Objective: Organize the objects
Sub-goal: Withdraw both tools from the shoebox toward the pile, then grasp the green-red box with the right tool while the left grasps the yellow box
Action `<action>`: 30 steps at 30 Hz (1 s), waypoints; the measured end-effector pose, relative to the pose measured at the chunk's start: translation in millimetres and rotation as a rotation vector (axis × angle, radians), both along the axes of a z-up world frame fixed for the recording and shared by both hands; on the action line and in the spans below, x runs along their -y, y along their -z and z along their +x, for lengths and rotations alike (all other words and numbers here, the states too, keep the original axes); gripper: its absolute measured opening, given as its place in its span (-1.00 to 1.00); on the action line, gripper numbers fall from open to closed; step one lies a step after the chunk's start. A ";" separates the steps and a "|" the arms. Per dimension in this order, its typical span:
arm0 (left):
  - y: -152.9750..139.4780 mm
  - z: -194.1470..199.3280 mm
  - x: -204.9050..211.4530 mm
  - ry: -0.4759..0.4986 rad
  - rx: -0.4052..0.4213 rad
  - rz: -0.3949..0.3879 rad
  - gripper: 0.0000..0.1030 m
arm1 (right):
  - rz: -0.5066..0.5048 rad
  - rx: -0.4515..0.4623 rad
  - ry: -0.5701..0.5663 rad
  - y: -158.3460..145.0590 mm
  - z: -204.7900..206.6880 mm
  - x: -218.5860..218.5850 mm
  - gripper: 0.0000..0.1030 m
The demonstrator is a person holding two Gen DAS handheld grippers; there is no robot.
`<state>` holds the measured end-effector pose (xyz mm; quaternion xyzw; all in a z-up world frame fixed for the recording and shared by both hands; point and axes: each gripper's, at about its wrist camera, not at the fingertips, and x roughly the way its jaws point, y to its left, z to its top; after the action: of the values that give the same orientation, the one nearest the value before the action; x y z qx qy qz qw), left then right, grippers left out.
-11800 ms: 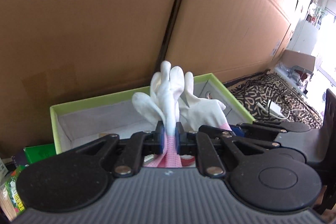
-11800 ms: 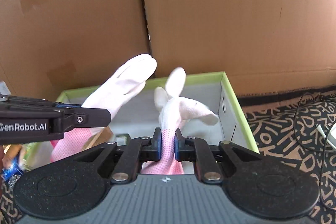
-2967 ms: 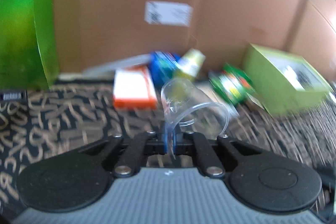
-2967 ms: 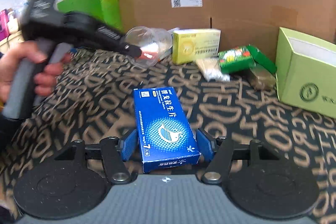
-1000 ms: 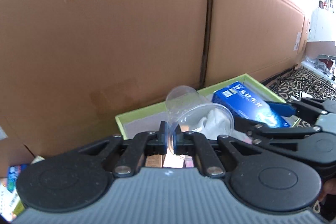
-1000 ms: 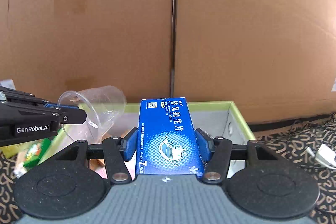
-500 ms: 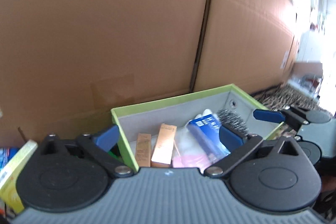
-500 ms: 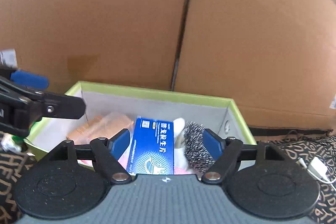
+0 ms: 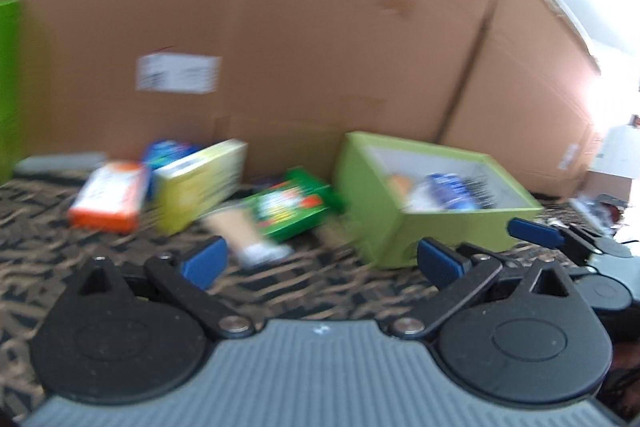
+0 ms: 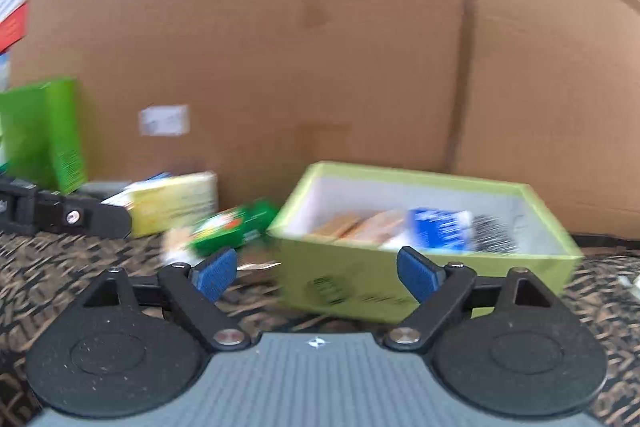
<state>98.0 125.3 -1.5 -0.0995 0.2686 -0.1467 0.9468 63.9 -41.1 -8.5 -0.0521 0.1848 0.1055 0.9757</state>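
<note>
Motion blurs both views. The light green box [image 9: 384, 223] [image 10: 360, 279] stands on the patterned mat and holds the blue medicine box [image 9: 452, 191] [image 10: 438, 229], a bristly brush [image 10: 494, 231] and tan cartons [image 10: 352, 223]. I cannot make out the clear cup. My left gripper [image 9: 322, 263] is wide open and empty, back from the box's left corner. My right gripper [image 10: 317, 273] is in front of the box with its jaws opening and nothing between them. One of its blue fingertips [image 9: 532, 230] shows at the right of the left wrist view.
Left of the box, a green packet [image 9: 288, 207] [image 10: 232, 227], a yellow carton [image 9: 196, 183] [image 10: 172, 203], an orange-and-white carton [image 9: 110, 199] and a tan packet [image 9: 240, 235] lie on the mat. A tall green box [image 10: 44, 131] stands far left. A cardboard wall [image 9: 320, 47] closes the back.
The left gripper let go of the clear cup and the right gripper let go of the blue box, which now lies in the green box. Both grippers drew back and swung left.
</note>
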 end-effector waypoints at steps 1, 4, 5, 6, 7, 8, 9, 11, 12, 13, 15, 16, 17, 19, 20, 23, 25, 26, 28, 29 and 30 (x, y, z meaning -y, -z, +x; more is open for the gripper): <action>2.2 -0.7 -12.2 -0.022 -0.008 -0.001 1.00 | -0.009 -0.015 -0.027 4.2 0.4 -12.5 0.75; 5.8 -7.4 -44.4 -0.094 -0.023 -0.007 1.00 | -0.027 -0.041 -0.092 13.5 5.2 -49.4 0.74; 6.0 -8.2 -52.5 -0.109 -0.024 -0.010 1.00 | -0.034 -0.053 -0.110 17.4 8.0 -63.5 0.73; 5.5 -9.3 -60.1 -0.123 -0.022 -0.014 1.00 | -0.037 -0.060 -0.121 19.1 13.1 -71.1 0.73; 5.6 -8.3 -66.3 -0.133 -0.017 -0.018 1.00 | -0.043 -0.064 -0.129 20.7 15.9 -79.3 0.71; 5.6 -7.7 -71.8 -0.143 -0.012 -0.017 1.00 | -0.057 -0.068 -0.134 22.4 20.1 -87.6 0.69; 5.8 -7.8 -76.8 -0.153 -0.006 -0.014 1.00 | -0.070 -0.071 -0.134 24.7 25.2 -96.8 0.68; 6.8 -4.5 -82.7 -0.160 0.000 -0.014 1.00 | -0.100 -0.062 -0.133 29.3 35.0 -113.3 0.62; 6.9 -2.8 -85.3 -0.156 -0.002 -0.016 1.00 | -0.121 -0.053 -0.131 31.0 43.2 -118.3 0.59; 7.2 0.0 -86.8 -0.153 -0.003 -0.015 1.00 | -0.141 -0.043 -0.126 32.6 47.9 -124.1 0.58; 7.8 6.7 -87.4 -0.147 0.003 0.005 1.00 | -0.173 -0.020 -0.117 35.4 60.1 -132.6 0.58; 8.1 11.3 -86.9 -0.148 0.007 0.020 1.00 | -0.191 -0.010 -0.107 37.6 66.9 -137.1 0.58; 8.2 16.9 -86.8 -0.151 0.011 0.034 1.00 | -0.206 -0.005 -0.098 39.7 73.8 -140.0 0.58; 8.6 30.7 -86.9 -0.149 0.013 0.051 1.00 | -0.215 -0.005 -0.080 41.5 86.0 -142.9 0.58; 8.9 38.7 -86.9 -0.149 0.010 0.055 1.00 | -0.215 -0.007 -0.073 43.0 92.2 -144.0 0.58; 12.1 63.1 -86.8 -0.157 0.003 0.062 1.00 | -0.222 -0.008 -0.047 48.7 107.5 -146.6 0.58; 15.1 78.6 -83.8 -0.152 -0.004 0.073 0.95 | -0.222 -0.011 -0.029 52.4 116.0 -146.2 0.58; 17.2 86.3 -81.5 -0.149 -0.010 0.082 0.87 | -0.222 -0.013 -0.017 54.4 120.0 -145.8 0.58; 22.4 100.6 -75.8 -0.132 -0.025 0.104 0.75 | -0.225 -0.020 0.005 58.4 127.3 -144.7 0.58; 25.6 107.0 -72.7 -0.125 -0.034 0.117 0.62 | -0.220 -0.027 0.009 60.4 130.7 -143.5 0.58; 28.7 112.4 -69.6 -0.118 -0.045 0.129 0.46 | -0.213 -0.035 0.010 62.0 133.3 -142.0 0.53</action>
<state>210.5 194.8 -30.2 -0.0570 0.2923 -0.0708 0.9520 197.2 100.9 -70.5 -0.1528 0.2123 0.0813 0.9618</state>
